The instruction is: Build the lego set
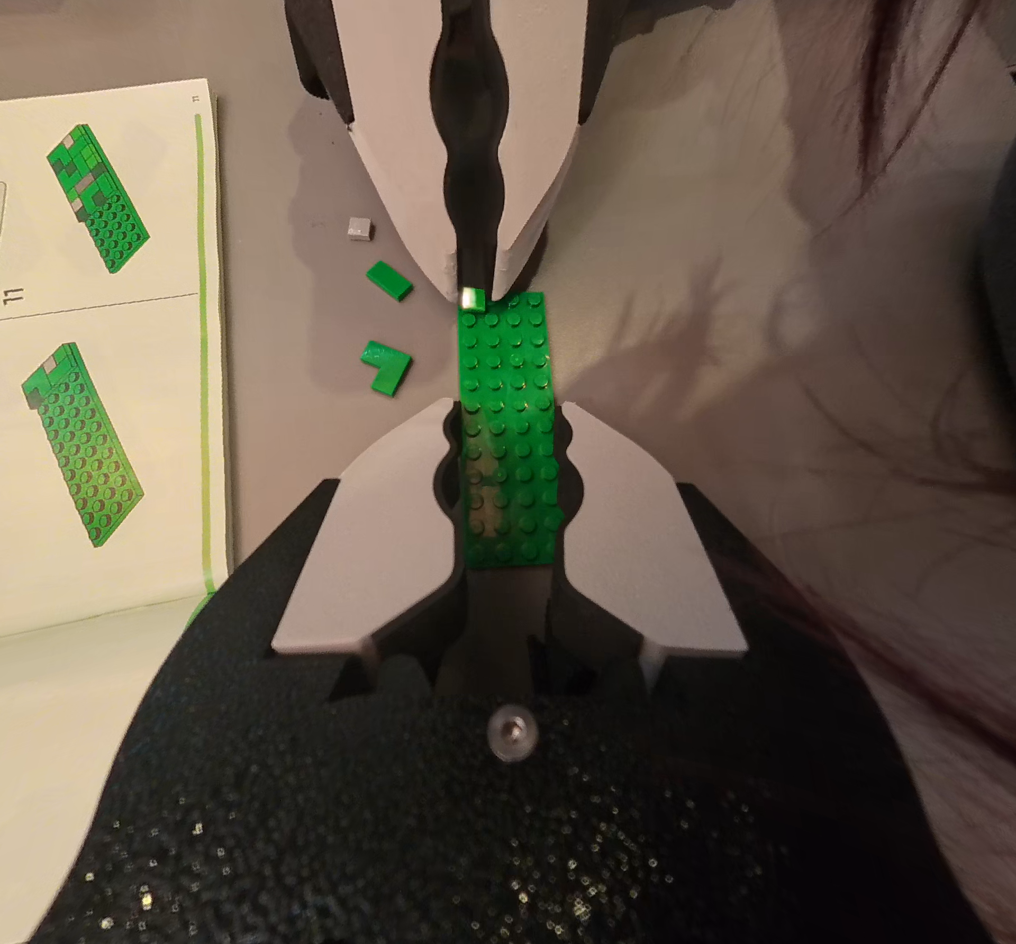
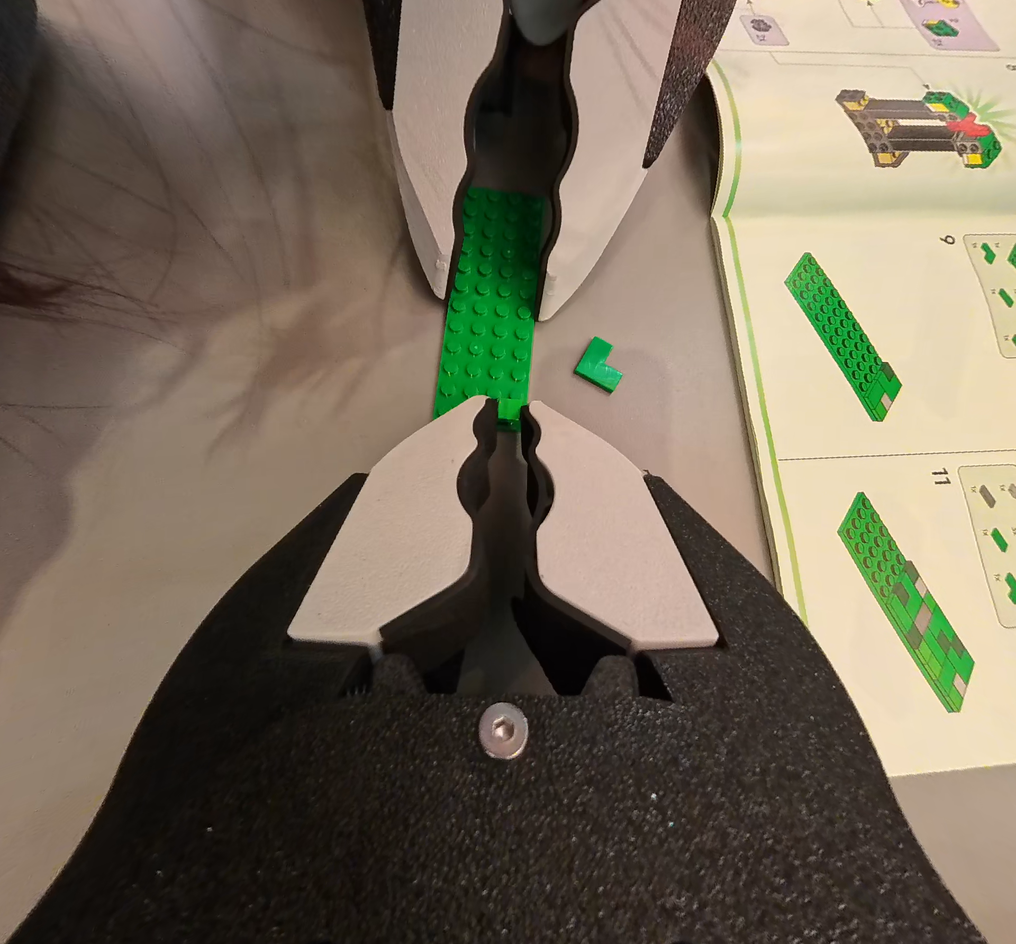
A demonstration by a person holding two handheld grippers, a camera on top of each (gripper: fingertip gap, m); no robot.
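Observation:
A long green studded plate (image 1: 508, 357) lies on the grey table. My left gripper (image 1: 508, 412) is shut on its near half, one finger on each long side. My right gripper (image 1: 475, 291) reaches in from the far side, shut on a small green tile (image 1: 473, 299) at the plate's far left corner. In the right wrist view, my right gripper (image 2: 507, 406) holds the tile (image 2: 508, 412) over the near end of the plate (image 2: 489, 340), and my left gripper (image 2: 495, 302) clasps the far half. I cannot tell whether the tile touches the studs.
Left of the plate lie an L-shaped green tile (image 1: 385, 368), a flat green tile (image 1: 389, 281) and a small grey tile (image 1: 360, 229). The L-shaped tile also shows in the right wrist view (image 2: 598, 365). An open instruction booklet (image 1: 110, 340) (image 2: 879, 368) lies beyond them. My hands' fingertips stand some 4 cm from each other.

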